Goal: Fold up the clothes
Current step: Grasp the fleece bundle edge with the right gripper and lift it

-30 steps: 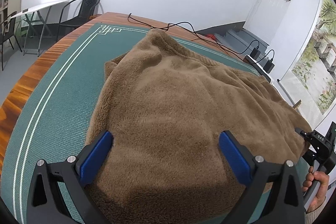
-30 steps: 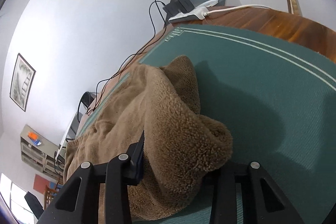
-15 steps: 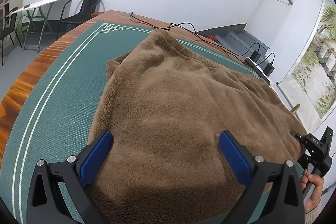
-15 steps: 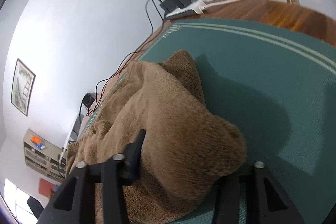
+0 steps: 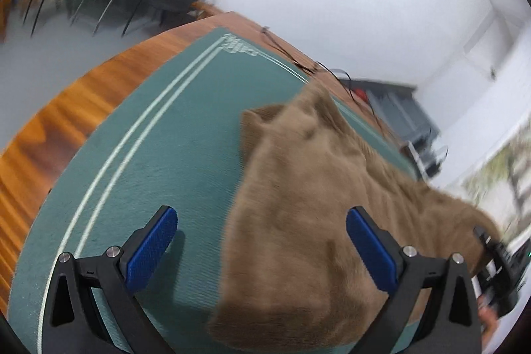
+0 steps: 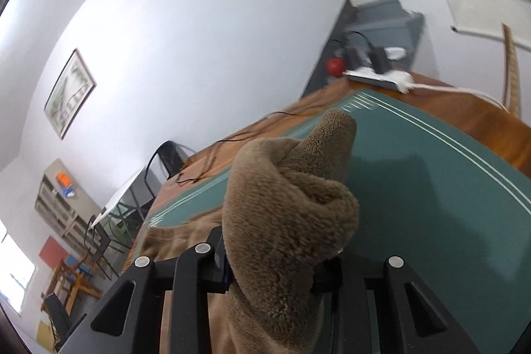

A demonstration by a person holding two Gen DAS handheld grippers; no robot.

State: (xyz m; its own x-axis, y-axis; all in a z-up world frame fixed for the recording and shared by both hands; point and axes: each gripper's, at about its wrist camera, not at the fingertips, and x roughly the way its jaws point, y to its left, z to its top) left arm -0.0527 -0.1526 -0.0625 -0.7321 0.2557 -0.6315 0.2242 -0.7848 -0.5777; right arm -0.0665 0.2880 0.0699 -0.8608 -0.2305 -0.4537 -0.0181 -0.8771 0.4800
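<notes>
Left gripper [image 5: 262, 249]: jaws spread wide and holding nothing; its blue pads [image 5: 151, 249] stand over the scene, one above bare mat at about 8 o'clock in the left wrist view, the other above fleece at 4 o'clock.
Right gripper [image 6: 270, 267]: pinched on a bunched fold of the brown fleece garment [image 6: 285, 221]; the fleece hides the fingertips, and the fold rises in a peak toward 12 o'clock.
Brown fleece garment: in the left wrist view it [image 5: 318, 221] lies on the green mat [image 5: 149, 161], filling the frame from centre to 4 o'clock, one corner reaching toward 1 o'clock.
Green mat: pale double border lines; it covers a wooden table [image 5: 66, 108] whose bare edge shows at 9 o'clock.
Cables [image 6: 212, 155]: black, lying along the table's far edge.
Power strip [image 6: 378, 77]: white, on the table at 1 o'clock in the right wrist view.
View quality: the left wrist picture is motion-blurred; the dark shape at its 4 o'clock rim is probably the other gripper.
</notes>
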